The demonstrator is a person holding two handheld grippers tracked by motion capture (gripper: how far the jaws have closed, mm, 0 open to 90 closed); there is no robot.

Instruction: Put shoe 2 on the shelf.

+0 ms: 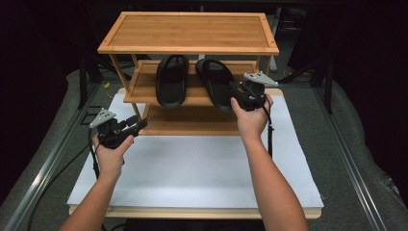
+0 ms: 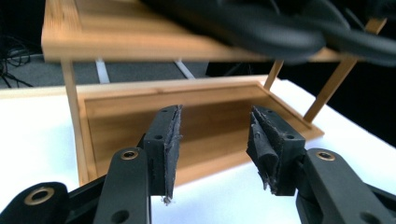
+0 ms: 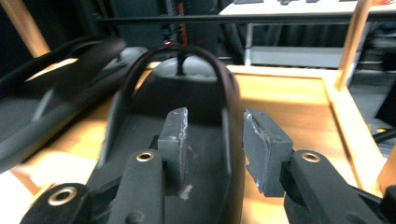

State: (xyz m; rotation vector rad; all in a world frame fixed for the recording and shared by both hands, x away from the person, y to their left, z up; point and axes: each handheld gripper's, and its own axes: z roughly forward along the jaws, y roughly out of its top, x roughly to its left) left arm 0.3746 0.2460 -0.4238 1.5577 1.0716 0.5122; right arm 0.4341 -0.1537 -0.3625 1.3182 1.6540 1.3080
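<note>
**Asker:** Fingers (image 3: 175,135) of the right gripper (image 3: 212,126), gripping anything?

**Describer:** Not gripping. Standing apart, straddling the raised side rim of the right-hand black rubber slide sandal (image 3: 140,140). Resting one pad over the footbed and the other outside the rim, neither visibly pressing.

**Asker:** Lying where, that sandal?

**Describer:** Lying flat on the middle shelf (image 1: 144,89) of the three-tier bamboo shoe rack (image 1: 187,31). Pointing its strap end towards the back and poking its heel end slightly over the front edge. Sitting just beside the left-hand black rubber slide sandal (image 1: 172,79), the two apart.

**Asker:** Doing what on the other side?

**Describer:** Hovering with the left gripper (image 1: 139,124) over the white rectangular board (image 1: 192,168), in front of the bottom shelf (image 1: 192,122). Keeping nothing between its parted fingers (image 2: 168,140).

**Asker:** Risking what from here?

**Describer:** Judging only, not seeing. Risking snagging the rim on a pad while backing out, with the rim sitting between the two. Possibly dragging the overhanging heel farther forward and tipping the sandal off onto the board. Also risking bumping the neighbouring sandal or a slim rack post by swinging sideways.

**Asker:** Counting what, altogether?

**Describer:** Counting two sandals, both black and both on the middle shelf. Counting one rack with three shelves, top and bottom carrying nothing. Counting one white board, and two grippers, one in each hand.
</note>
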